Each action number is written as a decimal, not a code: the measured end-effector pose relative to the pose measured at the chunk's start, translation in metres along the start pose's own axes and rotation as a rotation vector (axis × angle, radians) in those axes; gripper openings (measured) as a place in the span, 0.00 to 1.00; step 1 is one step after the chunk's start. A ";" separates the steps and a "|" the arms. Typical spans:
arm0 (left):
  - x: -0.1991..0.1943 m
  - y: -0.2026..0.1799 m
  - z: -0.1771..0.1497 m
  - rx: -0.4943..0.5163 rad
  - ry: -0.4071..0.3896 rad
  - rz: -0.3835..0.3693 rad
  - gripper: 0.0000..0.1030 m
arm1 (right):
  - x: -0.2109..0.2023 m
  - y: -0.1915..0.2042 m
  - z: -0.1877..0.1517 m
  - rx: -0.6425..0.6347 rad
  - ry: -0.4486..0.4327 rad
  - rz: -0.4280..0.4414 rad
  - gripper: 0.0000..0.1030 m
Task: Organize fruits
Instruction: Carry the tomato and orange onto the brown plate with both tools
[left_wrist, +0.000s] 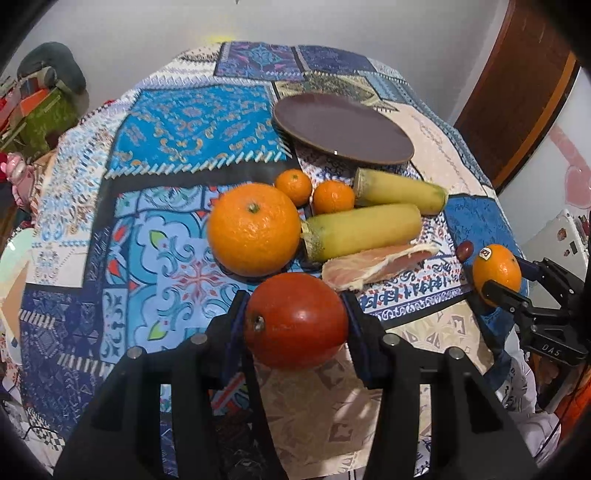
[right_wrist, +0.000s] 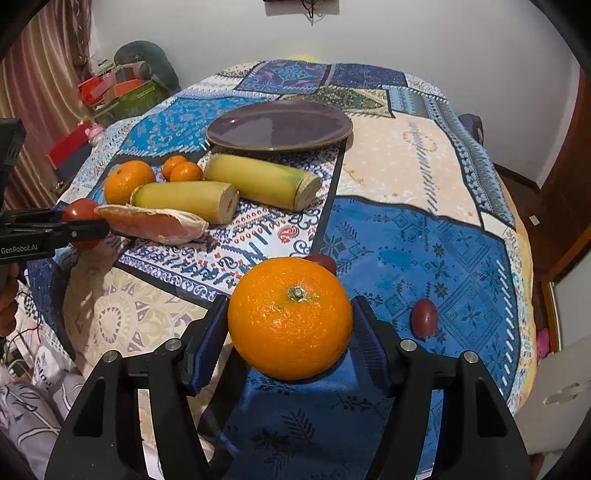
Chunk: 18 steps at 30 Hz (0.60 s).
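A printed patchwork cloth (right_wrist: 406, 229), matt and woven, is spread over the bench. The plate (right_wrist: 280, 127) is glazed and glossy (light is reflected along its rim). The large orange (right_wrist: 290, 319) is pitted and shiny; the red fruit (left_wrist: 295, 319) is smooth and waxy. Both claws are made of matt black plastic, with ribbed blue pads (right_wrist: 369, 347) and metal pins.

**Colours on the patchwork table**

Between the black left gripper's (left_wrist: 295, 321) blue pads (left_wrist: 236, 332) sits a glossy red-orange round fruit (left_wrist: 295, 319). Between the right gripper's (right_wrist: 290, 325) ribbed blue pads (right_wrist: 369, 347) sits a bright orange, pebbled orange (right_wrist: 290, 319). Beyond the fingers: pale yellow-green cut stalks (right_wrist: 184, 199), a pink-white peeled segment (right_wrist: 155, 223), a matte purple-brown plate (right_wrist: 279, 125), dark red grapes (right_wrist: 424, 317), a blue, cream and navy patterned tablecloth (right_wrist: 406, 240).
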<state>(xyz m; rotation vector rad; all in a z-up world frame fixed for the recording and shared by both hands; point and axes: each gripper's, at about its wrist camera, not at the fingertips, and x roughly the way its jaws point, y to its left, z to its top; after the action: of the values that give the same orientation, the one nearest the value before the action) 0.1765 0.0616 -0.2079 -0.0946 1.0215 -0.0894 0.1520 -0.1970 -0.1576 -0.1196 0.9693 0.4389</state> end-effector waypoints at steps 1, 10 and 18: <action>-0.004 -0.001 0.001 0.004 -0.011 0.007 0.48 | -0.003 0.000 0.001 0.001 -0.008 -0.001 0.61; -0.042 -0.009 0.024 0.037 -0.126 0.039 0.48 | -0.025 -0.006 0.020 0.021 -0.087 -0.015 0.61; -0.061 -0.015 0.052 0.057 -0.209 0.049 0.48 | -0.044 -0.010 0.049 0.026 -0.180 -0.046 0.61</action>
<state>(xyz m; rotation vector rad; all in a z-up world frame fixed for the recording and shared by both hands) 0.1889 0.0559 -0.1279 -0.0256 0.8119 -0.0626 0.1730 -0.2051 -0.0949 -0.0772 0.7931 0.3880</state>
